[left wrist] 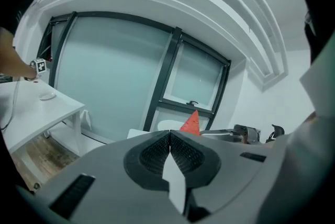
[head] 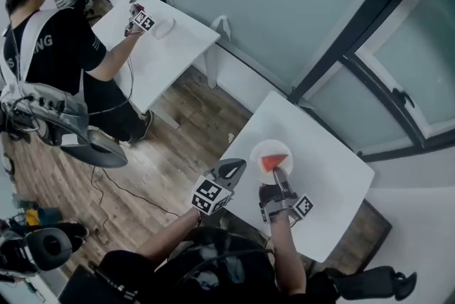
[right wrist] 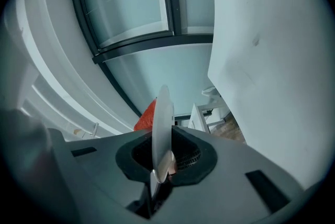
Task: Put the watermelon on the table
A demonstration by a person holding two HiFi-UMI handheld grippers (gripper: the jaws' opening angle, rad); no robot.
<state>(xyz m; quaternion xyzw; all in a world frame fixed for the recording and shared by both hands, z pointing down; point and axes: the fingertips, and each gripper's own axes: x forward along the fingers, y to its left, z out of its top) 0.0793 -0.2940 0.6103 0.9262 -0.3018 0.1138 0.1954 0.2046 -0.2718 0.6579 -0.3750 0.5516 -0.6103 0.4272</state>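
Note:
A red watermelon slice [head: 274,161] lies on a small white plate [head: 261,151] over the white table [head: 334,175]. My right gripper [head: 281,173] is shut on the plate's near rim. In the right gripper view the plate [right wrist: 161,113] stands edge-on between the pads, with the watermelon [right wrist: 146,116] behind it to the left. My left gripper [head: 238,166] is shut with nothing in it, just left of the plate at the table's left edge. The left gripper view shows its closed jaws [left wrist: 170,136], and beyond them the slice's tip [left wrist: 191,123] and the right gripper [left wrist: 245,134].
A second white table [head: 160,47] stands at the upper left, where another person [head: 53,47] works with a gripper. Glass wall panels with dark frames [head: 370,40] run behind both tables. Cables and gear [head: 43,246] lie on the wooden floor [head: 163,167].

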